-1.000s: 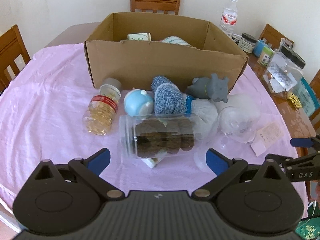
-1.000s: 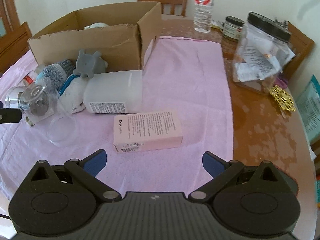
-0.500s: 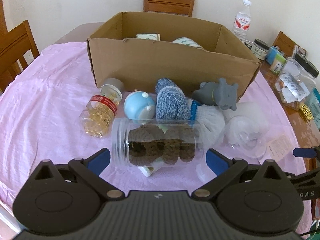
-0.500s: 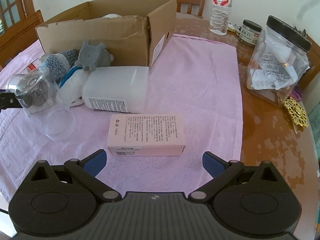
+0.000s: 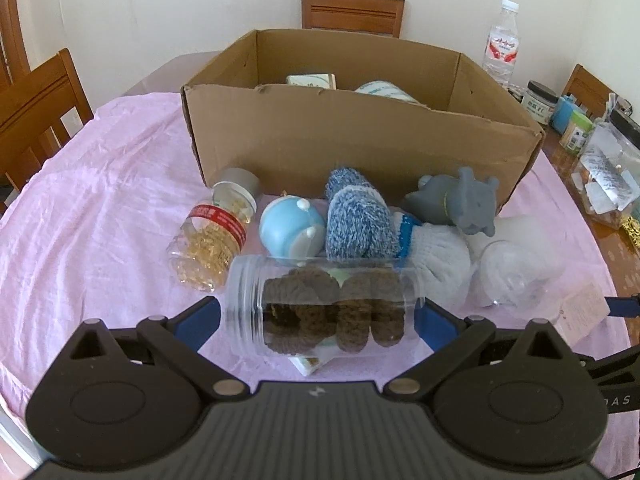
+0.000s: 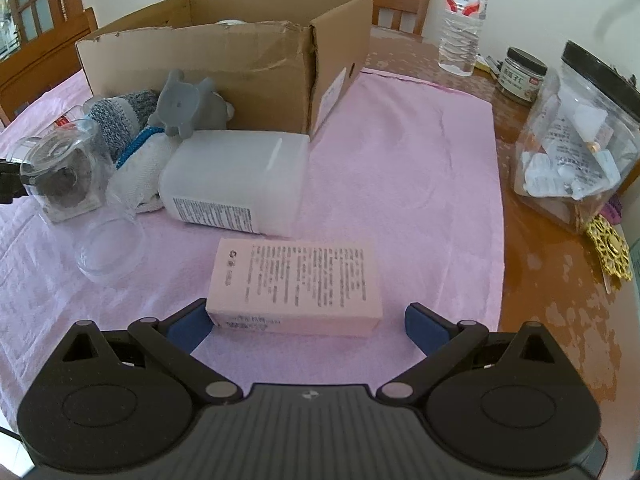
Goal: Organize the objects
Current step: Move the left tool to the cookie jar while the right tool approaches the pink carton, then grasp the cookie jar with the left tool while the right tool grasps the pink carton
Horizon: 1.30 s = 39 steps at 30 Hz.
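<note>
Jar (image 5: 324,308) now sits between left jaws.

Before the cardboard box (image 5: 352,148), many things crowd my way; right of the box, the pink cloth (image 6: 408,152) lies free.

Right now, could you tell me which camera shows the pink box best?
The right wrist view: the pink box lies whole and close, printed side up, between the open right tool. The left wrist view shows only a sliver of it at its right edge.
</note>
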Tool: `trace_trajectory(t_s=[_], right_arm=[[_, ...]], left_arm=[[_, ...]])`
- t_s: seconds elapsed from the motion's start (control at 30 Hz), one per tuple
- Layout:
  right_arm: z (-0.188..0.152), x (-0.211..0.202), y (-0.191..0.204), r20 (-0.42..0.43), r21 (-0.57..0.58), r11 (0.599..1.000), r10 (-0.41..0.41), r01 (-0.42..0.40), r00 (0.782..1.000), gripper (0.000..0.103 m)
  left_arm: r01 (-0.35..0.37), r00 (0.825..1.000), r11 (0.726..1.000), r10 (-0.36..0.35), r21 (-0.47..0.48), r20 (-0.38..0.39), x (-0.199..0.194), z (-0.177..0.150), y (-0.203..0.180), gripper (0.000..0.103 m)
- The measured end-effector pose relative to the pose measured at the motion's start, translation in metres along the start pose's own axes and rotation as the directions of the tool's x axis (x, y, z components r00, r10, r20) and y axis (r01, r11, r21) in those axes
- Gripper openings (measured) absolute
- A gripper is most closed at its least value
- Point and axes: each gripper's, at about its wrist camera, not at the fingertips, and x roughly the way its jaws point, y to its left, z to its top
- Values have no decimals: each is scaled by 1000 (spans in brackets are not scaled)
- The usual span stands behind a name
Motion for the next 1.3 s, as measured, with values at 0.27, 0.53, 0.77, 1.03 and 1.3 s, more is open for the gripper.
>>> trace_trajectory(t_s=[0.27, 0.53, 0.77, 1.03, 1.3], right_arm=[[5, 1, 6, 4, 1, 1000, 5, -5, 1000, 103], [9, -1, 7, -6, 23, 1000, -9, 9, 1000, 87], [12, -3, 7, -15, 19, 1000, -17, 17, 1000, 84], [31, -16, 1, 4, -3, 1000, -8, 8, 1000, 84], [60, -38, -7, 28, -14, 1000, 21, -21, 999, 84]], left_arm=[[7, 1000, 1000, -7, -6, 13, 1, 2, 1, 99], [25, 1000, 1000, -25, 6, 17, -2, 4, 3, 92], [51, 999, 998, -51, 30, 1, -3, 10, 7, 92], [100, 995, 991, -99, 87, -22, -8, 24, 12, 92], [155, 988, 981, -152, 117, -38, -22, 49, 23, 92]])
